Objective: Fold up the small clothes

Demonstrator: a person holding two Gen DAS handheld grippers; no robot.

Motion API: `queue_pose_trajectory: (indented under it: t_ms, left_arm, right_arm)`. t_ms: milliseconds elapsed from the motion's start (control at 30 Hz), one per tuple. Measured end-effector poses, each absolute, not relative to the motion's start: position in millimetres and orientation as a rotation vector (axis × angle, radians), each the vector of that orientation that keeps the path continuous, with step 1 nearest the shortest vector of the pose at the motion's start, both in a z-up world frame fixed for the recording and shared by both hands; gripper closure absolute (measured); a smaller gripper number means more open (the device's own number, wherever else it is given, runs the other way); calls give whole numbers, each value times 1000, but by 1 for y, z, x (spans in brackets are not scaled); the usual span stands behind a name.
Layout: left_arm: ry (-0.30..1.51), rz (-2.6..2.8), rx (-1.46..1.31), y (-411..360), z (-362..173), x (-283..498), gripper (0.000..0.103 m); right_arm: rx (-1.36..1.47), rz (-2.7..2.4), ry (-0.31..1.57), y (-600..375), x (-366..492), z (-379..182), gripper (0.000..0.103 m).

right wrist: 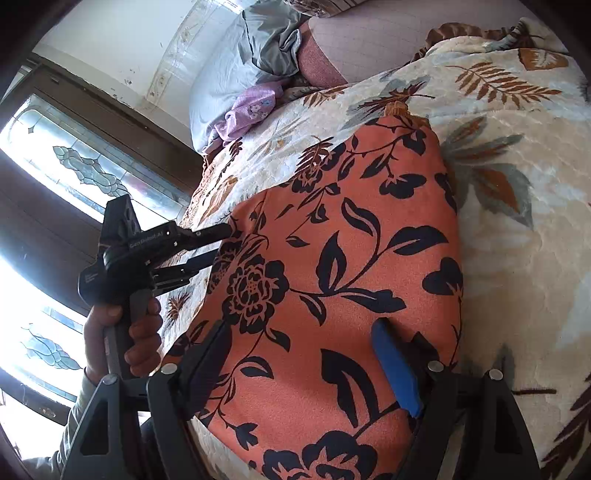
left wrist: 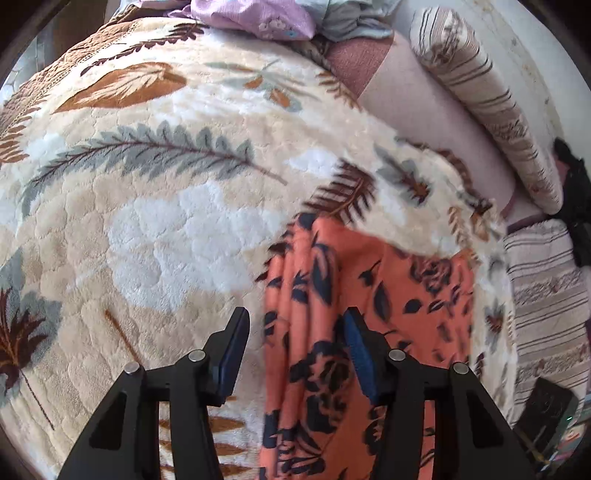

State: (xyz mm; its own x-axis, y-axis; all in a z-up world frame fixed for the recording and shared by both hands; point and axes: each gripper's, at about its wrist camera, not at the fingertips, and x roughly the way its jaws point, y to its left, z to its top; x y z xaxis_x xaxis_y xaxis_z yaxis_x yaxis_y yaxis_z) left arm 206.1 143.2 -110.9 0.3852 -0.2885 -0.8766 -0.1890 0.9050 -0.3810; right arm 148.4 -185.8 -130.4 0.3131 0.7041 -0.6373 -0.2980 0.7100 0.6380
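Both grippers at the orange floral cloth on the bed

The left gripper [left wrist: 293, 347] has its jaws partway open, the cloth's bunched edge between them; whether the pads press it, I cannot tell. The right gripper [right wrist: 303, 354] stands wide open over the orange floral cloth [right wrist: 332, 258], holding nothing. The cloth lies spread on the leaf-patterned blanket [left wrist: 147, 184]; beyond it sits a lilac garment [left wrist: 255, 18].

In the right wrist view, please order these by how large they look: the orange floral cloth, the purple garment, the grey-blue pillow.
1. Orange floral cloth, by far the largest; it is also nearest the camera.
2. Grey-blue pillow.
3. Purple garment, smallest and farther away.
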Motion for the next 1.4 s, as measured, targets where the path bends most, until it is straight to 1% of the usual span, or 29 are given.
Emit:
queue_pose_trajectory:
  t_ms: [33,67,167,267,333,400,467,533,600,667,700,733,800,833,867,900,933,967,1000,1033,1067,1133,1200,1267,1400]
  left_arm:
    - [1204,-62,-489,147,-119,204,47]
    - [1178,-59,-533,152,-117,198,47]
    - [1103,-63,-555,155,-93,173,49]
    - [1058,-132,-542,146,-77,138,48]
    - [1083,-136,-477,134,-83,120,46]
    - [1168,-116,-459,130,-106,109,46]
    - [1119,-118,-506,136,-110,97,48]
    - [1092,-117,-533,139,-99,85,50]
    - [1037,-137,-569,140,-91,74,49]
    - [1068,-142,-529,136,-99,72,49]
    - [1123,-116,-498,134,-109,74,50]
    - [1131,-118,-497,134,-114,73,52]
    - [1092,-119,-491,132,-103,64,56]
    - [1067,-121,-495,131,-97,62,56]
    - [1041,-120,-497,131,-93,59,55]
    - [1032,-119,-495,131,-93,59,47]
    - [1060,-125,-481,129,-100,61,45]
    - [1109,-121,-457,127,-109,63,45]
    - [1120,-109,-448,126,-113,64,47]
    - [1104,-110,-443,127,-109,61,48]
    - [1094,-109,-443,126,-104,59,54]
    - [1043,-109,-465,126,-92,55,54]
    - [1024,-93,-445,125,-92,54,43]
    - [1093,-62,-358,118,-110,59,42]
    - [1042,-36,-268,106,-105,56,41]
  right_arm:
    - [447,687,1064,-186,149,-130,22]
    - [446,687,1070,-185,150,-130,22]
    - [441,683,1084,-185,151,-129,22]
    - [454,678,1090,-185,153,-130,22]
    - [458,673,1089,-185,154,-130,22]
    - [449,666,1085,-183,153,-130,22]
    - [437,666,1085,-181,152,-130,22]
    - [429,669,1080,-181,152,-129,22]
    - [435,671,1079,-182,152,-131,22]
    - [446,667,1081,-183,153,-132,22]
    - [447,666,1081,-182,153,-132,22]
    - [443,665,1080,-182,153,-131,22]
    - [429,668,1079,-181,152,-131,22]
    - [426,671,1076,-181,152,-131,22]
    - [429,673,1073,-181,151,-131,22]
    - [435,674,1071,-182,152,-132,22]
    - [442,674,1070,-183,152,-133,22]
    - [449,675,1070,-183,152,-133,22]
    - [451,674,1070,-184,151,-133,22]
    - [448,677,1070,-183,151,-133,22]
    - [440,680,1068,-183,150,-132,22]
    - [442,688,1063,-184,150,-133,22]
    - [463,689,1058,-187,150,-135,22]
    - [480,689,1055,-189,150,-135,22]
    - [463,709,1042,-191,148,-135,22]
